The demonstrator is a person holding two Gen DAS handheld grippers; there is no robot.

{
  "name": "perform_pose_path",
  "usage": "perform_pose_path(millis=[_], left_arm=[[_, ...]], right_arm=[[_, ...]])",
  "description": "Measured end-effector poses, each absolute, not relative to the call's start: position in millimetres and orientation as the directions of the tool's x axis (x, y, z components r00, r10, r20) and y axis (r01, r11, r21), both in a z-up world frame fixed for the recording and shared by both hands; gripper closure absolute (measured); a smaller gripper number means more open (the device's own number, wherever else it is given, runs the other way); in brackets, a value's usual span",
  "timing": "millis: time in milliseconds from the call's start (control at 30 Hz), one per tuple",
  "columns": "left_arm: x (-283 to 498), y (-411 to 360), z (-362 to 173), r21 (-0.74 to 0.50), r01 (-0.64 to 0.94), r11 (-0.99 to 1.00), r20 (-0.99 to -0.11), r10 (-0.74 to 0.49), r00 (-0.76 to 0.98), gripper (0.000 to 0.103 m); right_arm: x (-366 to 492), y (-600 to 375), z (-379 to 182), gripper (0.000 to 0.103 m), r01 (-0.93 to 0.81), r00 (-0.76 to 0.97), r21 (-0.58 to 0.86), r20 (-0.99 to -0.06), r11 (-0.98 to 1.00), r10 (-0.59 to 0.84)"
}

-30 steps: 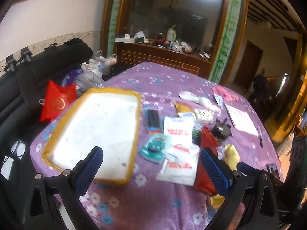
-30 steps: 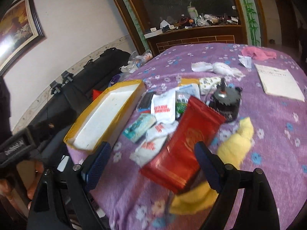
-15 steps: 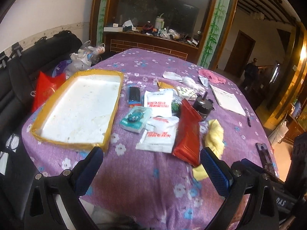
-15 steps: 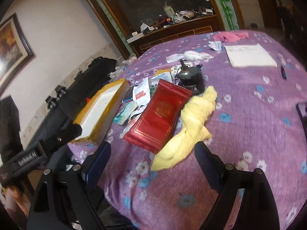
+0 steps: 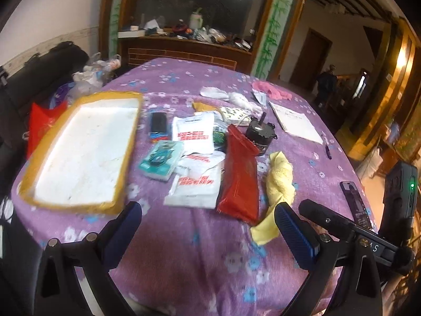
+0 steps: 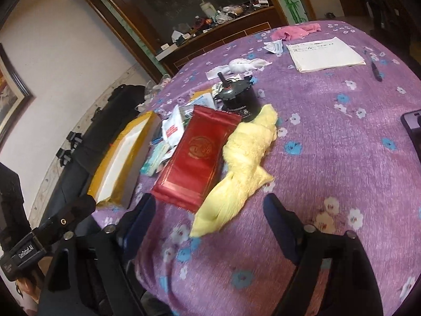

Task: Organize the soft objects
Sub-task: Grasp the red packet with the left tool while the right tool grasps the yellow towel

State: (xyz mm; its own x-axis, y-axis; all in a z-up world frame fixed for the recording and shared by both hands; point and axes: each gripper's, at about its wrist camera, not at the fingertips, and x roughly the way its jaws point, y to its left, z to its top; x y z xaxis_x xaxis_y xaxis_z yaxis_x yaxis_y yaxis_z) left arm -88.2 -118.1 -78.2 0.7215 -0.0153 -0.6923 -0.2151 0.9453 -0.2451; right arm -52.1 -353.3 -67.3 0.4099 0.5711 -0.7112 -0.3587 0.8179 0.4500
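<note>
A yellow cloth [image 5: 279,184] [image 6: 242,163] lies crumpled on the purple flowered tablecloth [image 5: 210,258], beside a red foil pouch [image 5: 239,176] [image 6: 197,158]. A pink cloth [image 5: 271,90] [image 6: 294,31] and a white cloth [image 5: 236,97] [image 6: 244,64] lie at the far side. A white tray with a yellow rim [image 5: 42,187] [image 6: 110,168] lies at the left. My left gripper [image 5: 208,231] is open and empty above the near table edge. My right gripper [image 6: 210,226] is open and empty, just short of the yellow cloth.
White sachets [image 5: 194,134], a teal packet [image 5: 160,160], a black motor [image 5: 260,134] [image 6: 236,100], papers [image 5: 294,121] [image 6: 323,54], a pen [image 6: 375,69] and a phone [image 5: 355,200] lie on the table. A black sofa [image 5: 39,63] with bags stands left.
Both grippers have pulled back toward the near table edge and turned right. The right view now centres on the yellow cloth. Both stay open and empty.
</note>
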Motion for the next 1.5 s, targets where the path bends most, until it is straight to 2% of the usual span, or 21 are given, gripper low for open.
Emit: perform_pose_path(millis=[233,400,500,667,733,833,867,900,967,1067,1133,1267,1400,1500], left_arm=[[-20,-125,-76,-0.224,-0.124,0.967,-0.721,-0.078,0.688,0.01],[19,-132,-97,-0.274,-0.087,0.958,-0.764,-0.162,0.625,0.028],[32,-136,-109,-0.312,-0.084,0.946,-0.783,-0.206,0.587,0.036],[45,-143,-118,-0.291,-0.088,0.953,-0.803,-0.193,0.564,0.041],[50,-146,-121,-0.273,-0.079,0.959,-0.806,-0.183,0.563,0.041],[57,-149,-122,-0.264,-0.093,0.96,-0.807,-0.167,0.567,0.049],[57,-151,-123,-0.265,-0.085,0.96,-0.804,-0.171,0.57,0.056],[59,-151,-124,-0.264,-0.083,0.961,-0.802,-0.17,0.573,0.061],[60,-152,-127,-0.272,-0.075,0.959,-0.803,-0.183,0.568,0.064],[59,-150,-128,-0.299,-0.074,0.951,-0.791,-0.203,0.576,0.064],[58,-150,-128,-0.308,-0.072,0.948,-0.786,-0.211,0.581,0.059],[58,-158,-131,-0.275,-0.067,0.959,-0.785,-0.184,0.591,0.058],[54,-152,-129,-0.336,-0.099,0.937,-0.774,-0.214,0.596,0.078],[41,-145,-123,-0.376,-0.132,0.917,-0.769,-0.229,0.597,0.085]], right_arm=[[-10,-341,-82,0.032,-0.327,0.377,0.435,-0.754,0.839,0.538],[7,-338,-90,0.039,-0.313,0.4,0.375,-0.781,0.873,0.479],[16,-342,-96,0.048,-0.31,0.377,0.397,-0.783,0.864,0.495],[18,-345,-100,0.048,-0.325,0.355,0.422,-0.775,0.846,0.523],[16,-341,-106,0.056,-0.313,0.338,0.406,-0.797,0.859,0.5],[12,-332,-110,0.068,-0.33,0.316,0.409,-0.801,0.851,0.508],[11,-332,-109,0.069,-0.331,0.328,0.392,-0.805,0.858,0.494],[10,-332,-107,0.07,-0.333,0.337,0.386,-0.803,0.861,0.49],[10,-333,-107,0.071,-0.339,0.342,0.385,-0.8,0.858,0.494],[9,-334,-107,0.072,-0.332,0.342,0.381,-0.804,0.863,0.486],[6,-334,-105,0.072,-0.333,0.36,0.358,-0.806,0.872,0.469],[0,-328,-104,0.073,-0.331,0.393,0.3,-0.818,0.895,0.42],[-7,-327,-102,0.073,-0.323,0.414,0.265,-0.824,0.908,0.388],[-14,-331,-100,0.073,-0.317,0.427,0.264,-0.818,0.911,0.386]])
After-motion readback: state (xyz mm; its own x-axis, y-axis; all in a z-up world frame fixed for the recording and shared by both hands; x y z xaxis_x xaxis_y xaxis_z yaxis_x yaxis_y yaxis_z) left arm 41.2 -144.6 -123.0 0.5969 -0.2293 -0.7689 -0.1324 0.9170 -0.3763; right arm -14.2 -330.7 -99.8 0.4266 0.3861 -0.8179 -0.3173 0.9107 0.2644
